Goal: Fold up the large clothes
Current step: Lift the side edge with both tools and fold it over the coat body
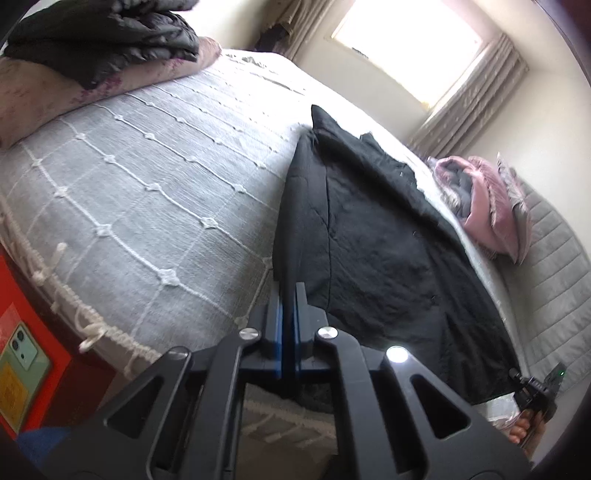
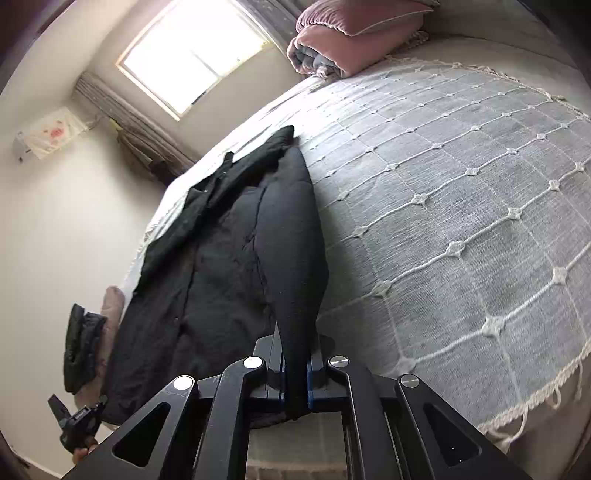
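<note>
A long black coat (image 1: pixel 388 240) lies stretched along the grey bedspread (image 1: pixel 147 184), its collar end toward the window. My left gripper (image 1: pixel 288 291) is shut on the coat's near edge, which rises in a taut fold from between the blue pads. In the right wrist view the same coat (image 2: pixel 221 258) runs away from me, and my right gripper (image 2: pixel 297 343) is shut on a thick raised fold of it over the bedspread (image 2: pixel 461 184). Each view shows the other gripper at the coat's far side: the right gripper (image 1: pixel 535 391) and the left gripper (image 2: pixel 77 424), both held in a hand.
A folded dark padded jacket (image 1: pixel 103 40) rests on a pale pillow at one end of the bed. Pink bedding (image 1: pixel 484 206) (image 2: pixel 351 33) is piled at the other end by the grey headboard (image 1: pixel 554 277). A red box (image 1: pixel 22 350) stands beside the bed.
</note>
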